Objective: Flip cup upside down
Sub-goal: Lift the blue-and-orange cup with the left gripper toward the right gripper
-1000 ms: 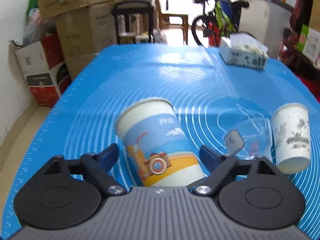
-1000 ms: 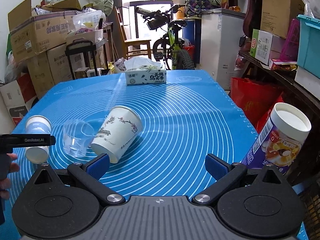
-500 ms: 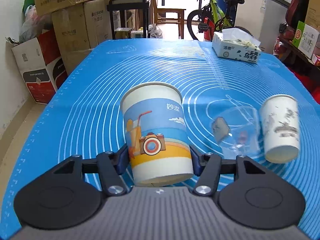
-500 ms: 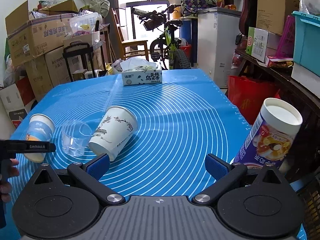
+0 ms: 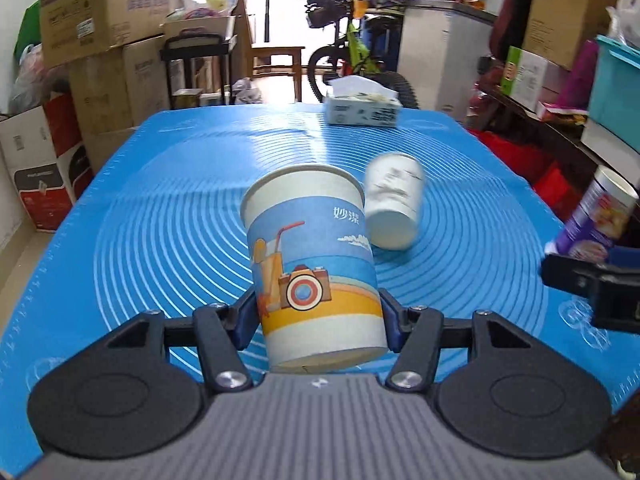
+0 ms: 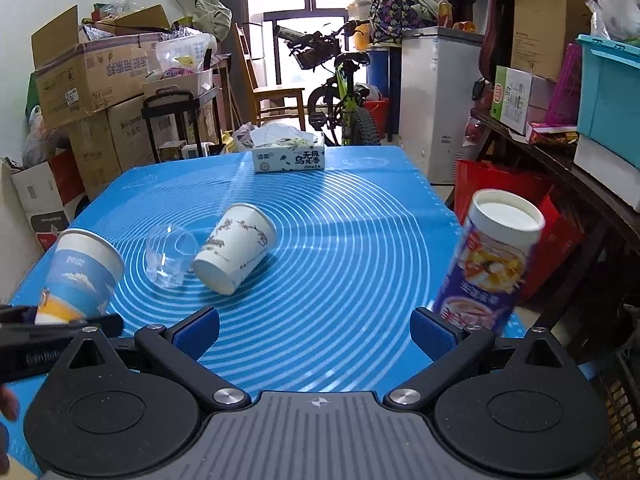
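A: A cluttered storeroom: cardboard boxes [image 6: 92, 80] stacked on the left, a bicycle [image 6: 340, 92] by the window, and in front a table under a blue silicone mat [image 6: 360, 248] printed with white rings.

B: And the cup to be flipped?

A: The blue-and-orange paper cup [image 5: 316, 264] with a camera and a drink printed on it. The left gripper [image 5: 318, 322] clamps it low on its wall, one blue pad on each side, mouth up and tilted a little away from the camera. In the right wrist view the same cup [image 6: 80, 276] shows at the far left, lifted off the mat and leaning.

B: The right gripper?

A: The right gripper [image 6: 316, 330] is spread wide with nothing between its fingers. A tall purple snack canister [image 6: 492, 268] with a white lid stands just beside its right finger, at the mat's right edge.

B: What else is on the mat?

A: A white paper cup [image 6: 236, 254] with a branch print lies on its side near the middle, base toward the camera. A clear plastic cup [image 6: 170, 256] lies tipped just to its left; I cannot tell whether they touch. A tissue box [image 6: 288, 156] sits at the far edge.
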The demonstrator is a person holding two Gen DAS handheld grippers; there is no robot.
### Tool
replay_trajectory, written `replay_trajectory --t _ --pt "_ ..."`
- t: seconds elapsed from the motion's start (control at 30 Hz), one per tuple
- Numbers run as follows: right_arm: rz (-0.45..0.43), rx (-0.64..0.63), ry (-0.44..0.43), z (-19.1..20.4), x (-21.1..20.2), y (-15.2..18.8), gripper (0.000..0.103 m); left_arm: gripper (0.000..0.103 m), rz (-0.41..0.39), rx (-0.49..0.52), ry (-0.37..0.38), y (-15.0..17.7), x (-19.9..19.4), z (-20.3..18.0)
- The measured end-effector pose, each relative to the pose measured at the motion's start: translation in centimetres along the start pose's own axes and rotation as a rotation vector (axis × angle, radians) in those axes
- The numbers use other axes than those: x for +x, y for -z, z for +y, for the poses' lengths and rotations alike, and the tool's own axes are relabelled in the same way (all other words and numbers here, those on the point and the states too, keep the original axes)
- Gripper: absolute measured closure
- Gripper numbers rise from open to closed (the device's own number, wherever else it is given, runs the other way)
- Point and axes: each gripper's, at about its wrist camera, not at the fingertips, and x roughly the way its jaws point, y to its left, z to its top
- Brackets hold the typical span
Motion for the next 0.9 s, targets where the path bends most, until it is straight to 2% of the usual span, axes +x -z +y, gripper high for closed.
replay_trajectory --t 0.37,0.9 --pt "0.047 -0.01 -0.01 -1.5 -0.6 2.2 0.0 0.042 0.027 0.023 0.001 2.4 2.2 -3.0" --pt "0.074 -0.008 -0.015 -1.5 0.4 3.0 0.0 0.04 0.081 0.053 0.019 3.3 2.7 -3.7"
